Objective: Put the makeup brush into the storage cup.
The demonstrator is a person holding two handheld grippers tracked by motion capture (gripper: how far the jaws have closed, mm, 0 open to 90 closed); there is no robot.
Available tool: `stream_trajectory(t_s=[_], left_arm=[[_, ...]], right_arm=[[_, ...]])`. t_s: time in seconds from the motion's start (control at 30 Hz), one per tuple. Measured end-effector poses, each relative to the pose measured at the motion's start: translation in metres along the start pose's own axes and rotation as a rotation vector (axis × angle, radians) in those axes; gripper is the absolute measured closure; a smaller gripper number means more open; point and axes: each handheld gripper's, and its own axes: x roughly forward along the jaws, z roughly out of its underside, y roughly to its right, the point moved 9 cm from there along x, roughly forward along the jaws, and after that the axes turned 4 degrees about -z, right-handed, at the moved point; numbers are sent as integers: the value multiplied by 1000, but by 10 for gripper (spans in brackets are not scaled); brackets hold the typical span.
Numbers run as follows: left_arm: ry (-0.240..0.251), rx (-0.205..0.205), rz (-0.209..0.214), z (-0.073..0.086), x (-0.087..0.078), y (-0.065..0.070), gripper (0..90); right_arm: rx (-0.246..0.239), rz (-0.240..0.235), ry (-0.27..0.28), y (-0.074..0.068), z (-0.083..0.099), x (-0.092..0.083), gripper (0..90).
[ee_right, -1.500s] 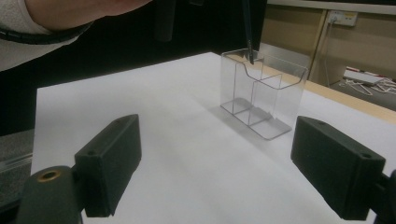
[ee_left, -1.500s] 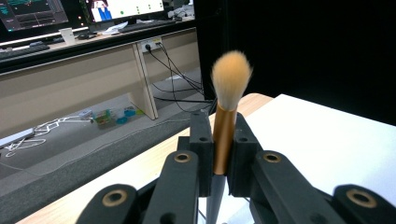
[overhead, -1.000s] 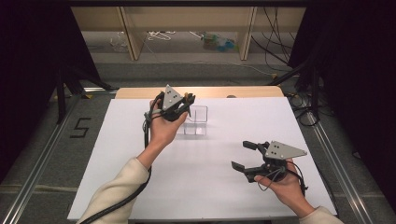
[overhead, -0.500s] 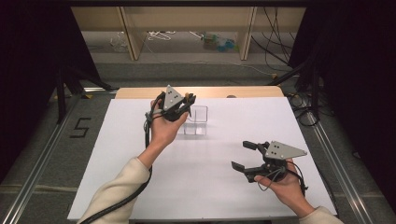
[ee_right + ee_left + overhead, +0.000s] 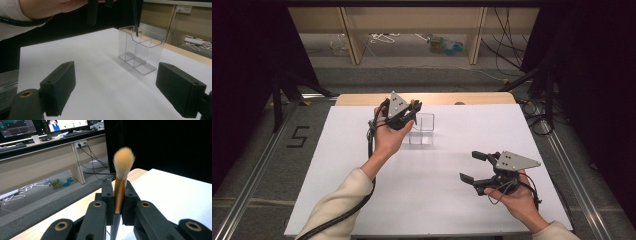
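- High view: the left gripper is raised over the far part of the white table, directly above the clear acrylic organizer.
- Left gripper view: both jaws are clamped on the gold ferrule of a makeup brush. The brush stands upright, with its tan bristle head above the jaws and its dark handle running down below them.
- Right gripper view: the dark handle tip of the brush hangs at the rim of the organizer's far compartment. Whether the tip touches the wall cannot be determined.
- The organizer stands upright on the table. Its interior is split by clear partitions, and its front wall is lower than its back wall.
- High view: the right gripper is held near the table's near right area, well apart from the organizer.
- Right gripper view: the two black jaws stand wide apart with nothing between them, and they point toward the organizer.
- The person's left forearm, in a cream sleeve, extends from the near edge of the table toward the organizer.
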Motion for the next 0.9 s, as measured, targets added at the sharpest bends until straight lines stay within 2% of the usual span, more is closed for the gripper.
stream_trajectory(t_s=[0.9], left_arm=[[9, -2, -4, 5, 3, -2, 829]], right_arm=[[-3, 2, 0, 0, 0, 0, 171]])
